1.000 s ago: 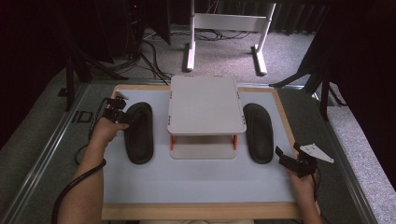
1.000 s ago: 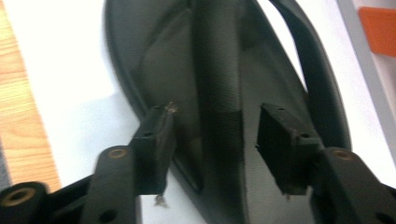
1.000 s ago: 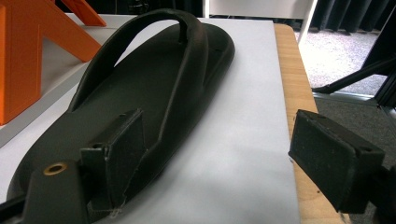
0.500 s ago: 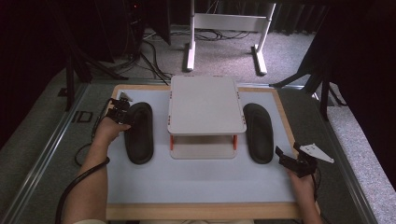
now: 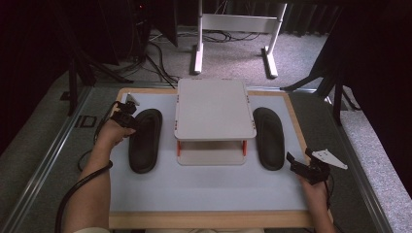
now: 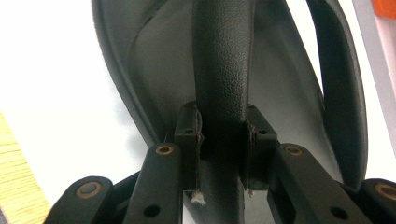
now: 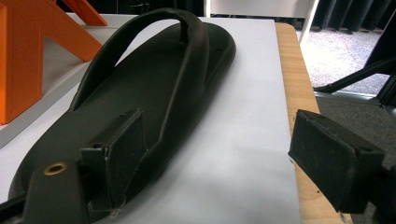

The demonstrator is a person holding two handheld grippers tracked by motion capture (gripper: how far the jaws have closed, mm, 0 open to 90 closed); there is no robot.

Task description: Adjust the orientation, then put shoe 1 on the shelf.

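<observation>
Nearest, at the bench's (image 5: 204, 187) right front: right tongs (image 5: 302, 164) held low, jaws wide apart and empty, aimed at the heel of the right sandal (image 5: 268, 137). That black sandal untouched, flat on the pale surface just right of the small two-level shelf (image 5: 214, 109).

Farther back on the left: left tongs (image 5: 127, 116) clamped on the strap (image 6: 223, 60) of the left sandal (image 5: 145, 140), at the far end of the shoe. Left sandal lying flat on the bench just left of the shelf, not lifted as far as can be told.

Shelf top and lower level both bare.

Judged progress: early stage. One sandal gripped, neither yet moved onto the shelf; second sandal waiting for a grasp.
</observation>
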